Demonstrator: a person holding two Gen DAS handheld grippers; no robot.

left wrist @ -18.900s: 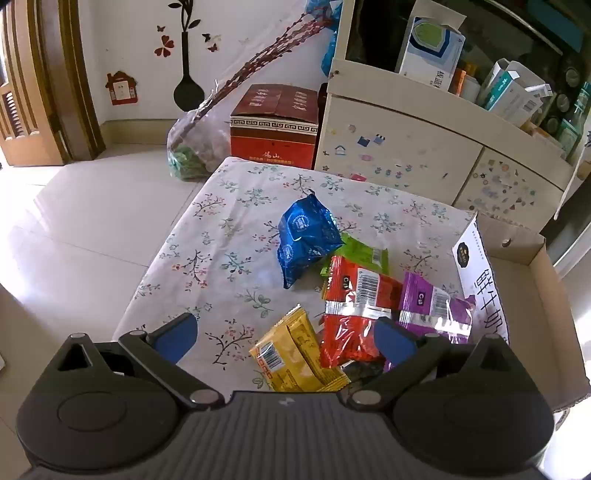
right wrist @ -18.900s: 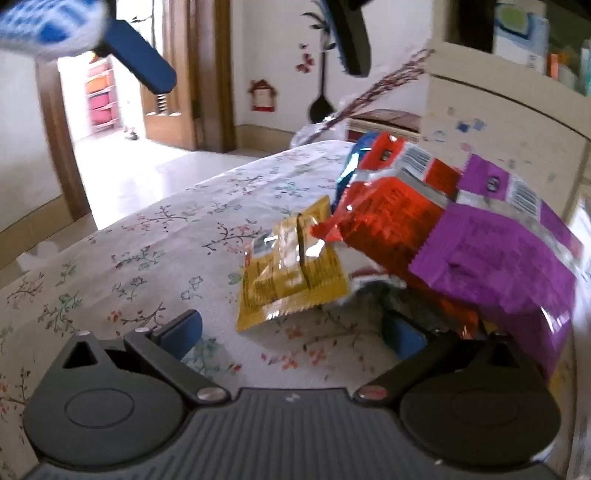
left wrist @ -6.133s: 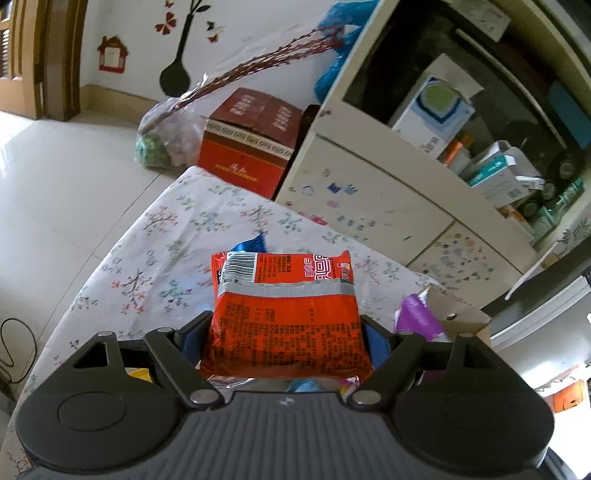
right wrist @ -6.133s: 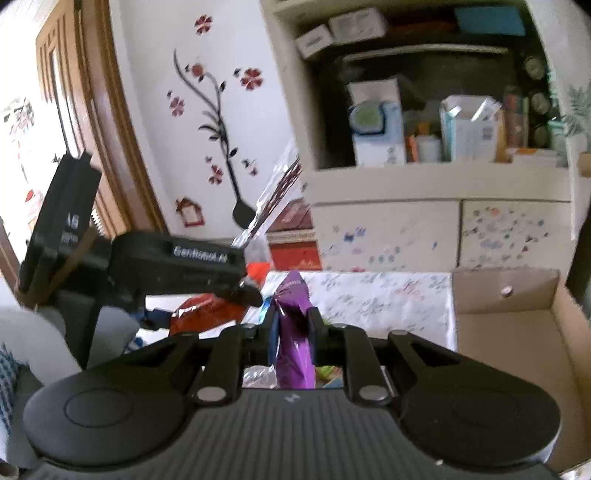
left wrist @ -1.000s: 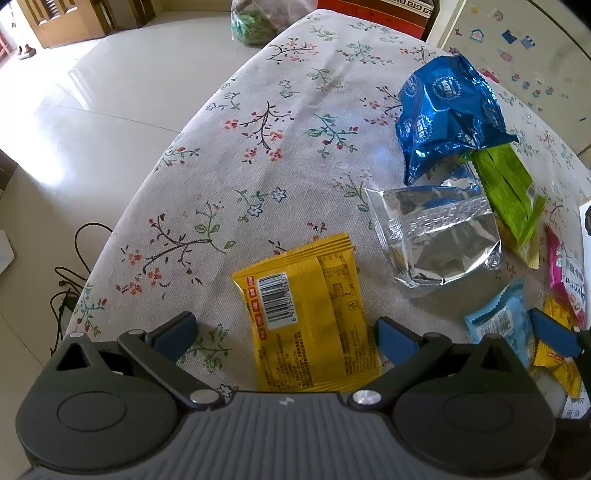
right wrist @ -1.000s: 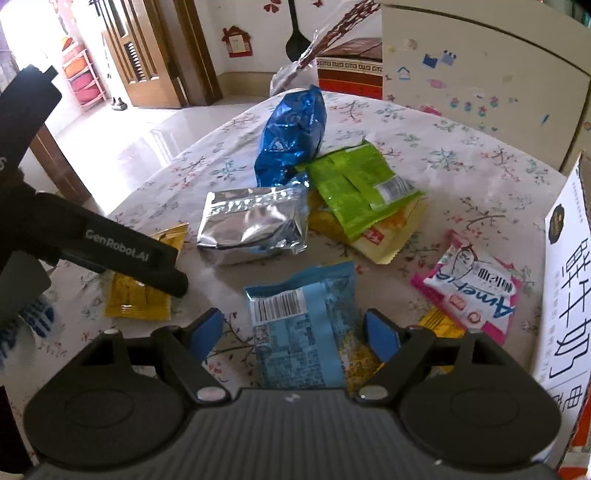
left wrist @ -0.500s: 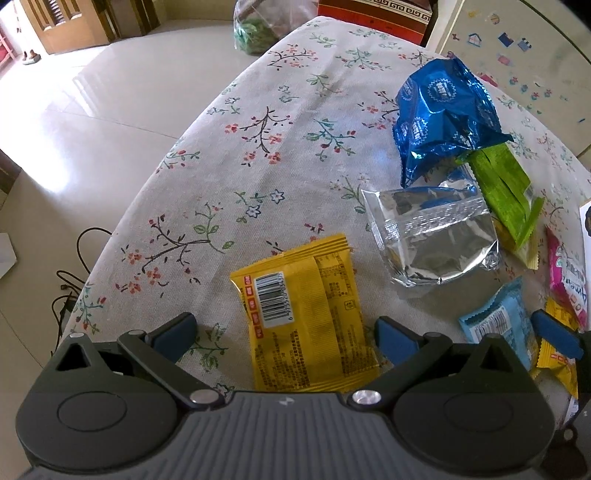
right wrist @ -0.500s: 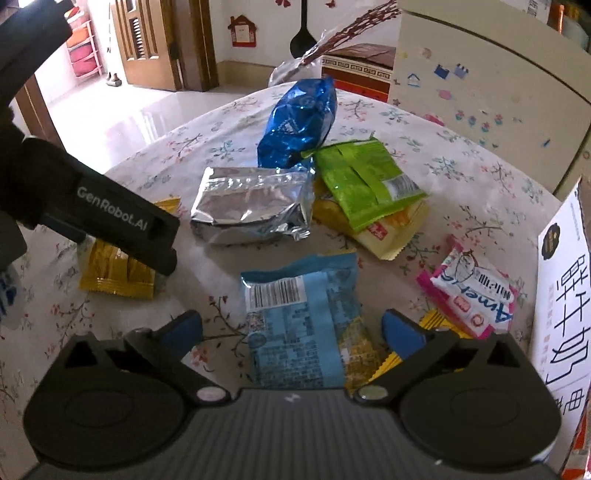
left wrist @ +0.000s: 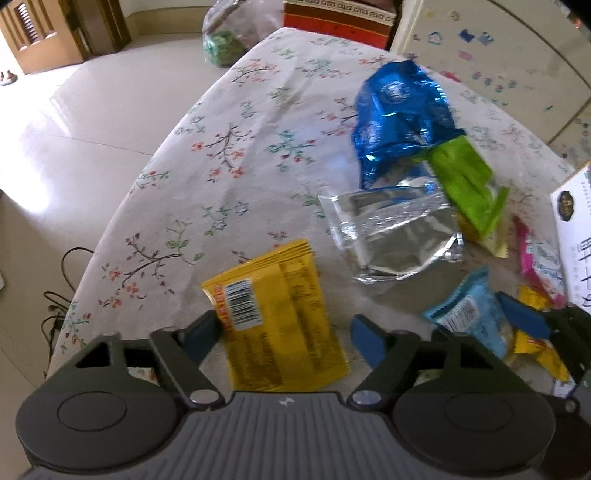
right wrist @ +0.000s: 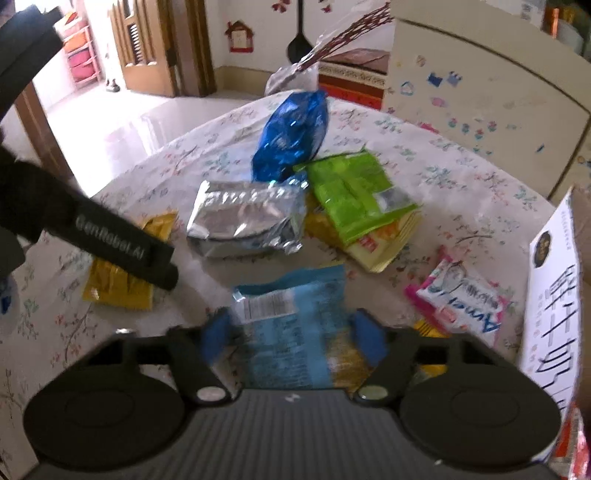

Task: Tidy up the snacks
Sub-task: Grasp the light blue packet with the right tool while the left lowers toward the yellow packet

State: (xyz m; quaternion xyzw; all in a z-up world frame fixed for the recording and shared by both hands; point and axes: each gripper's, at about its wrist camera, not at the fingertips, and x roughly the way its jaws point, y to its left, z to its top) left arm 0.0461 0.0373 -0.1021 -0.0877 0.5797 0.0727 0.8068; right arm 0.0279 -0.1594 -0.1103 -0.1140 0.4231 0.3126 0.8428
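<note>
Several snack packets lie on a floral tablecloth. My left gripper straddles a yellow packet, its jaws narrowed against the packet's sides. My right gripper straddles a light blue packet, its jaws close to the packet's edges. A silver packet, a dark blue bag, a green packet and a pink packet lie beyond. The left gripper's arm crosses the right wrist view.
A cardboard box with a white printed flap stands at the table's right edge. A cream cabinet stands behind the table. A red box and a plastic bag sit on the floor beyond the table's far edge.
Both grippers' jaws have narrowed from wide open onto their packets, the left on the yellow one and the right on the light blue one. Both views are blurred by motion.
</note>
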